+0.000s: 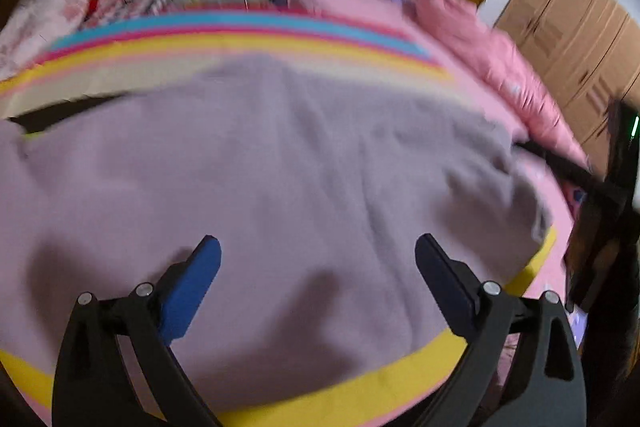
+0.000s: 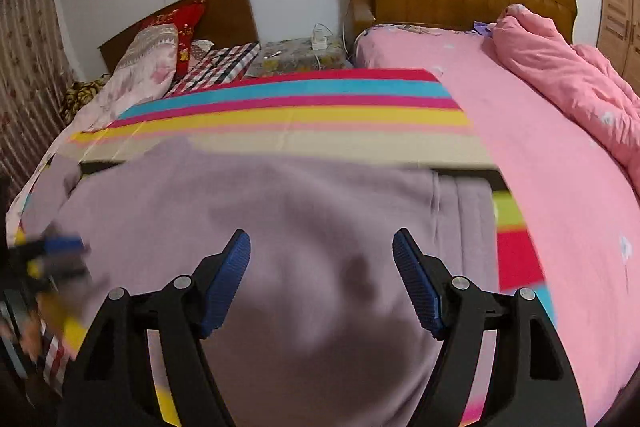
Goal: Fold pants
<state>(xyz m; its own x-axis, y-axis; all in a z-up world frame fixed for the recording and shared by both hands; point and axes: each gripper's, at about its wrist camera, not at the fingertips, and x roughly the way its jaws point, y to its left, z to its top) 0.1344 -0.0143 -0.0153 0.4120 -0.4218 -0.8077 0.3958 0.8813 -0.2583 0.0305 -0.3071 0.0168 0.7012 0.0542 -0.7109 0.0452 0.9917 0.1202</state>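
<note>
Pants (image 2: 280, 211): lying spread across striped blanket (image 2: 288, 115).
Left gripper (image 1: 318, 259): hovering above, fingers released.
Right gripper (image 2: 322, 259): hovering above, fingers released.

Pink bed (image 2: 532, 163), striped blanket (image 2: 296, 107), lilac pants (image 2: 304, 211)

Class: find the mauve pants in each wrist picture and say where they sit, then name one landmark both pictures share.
Left wrist: the pants fill the centre and lower half, beneath the open left gripper.
Right wrist: the pants cover the lower centre and left, beneath the open right gripper.
Shared landmark: the striped blanket beyond the pants.
</note>
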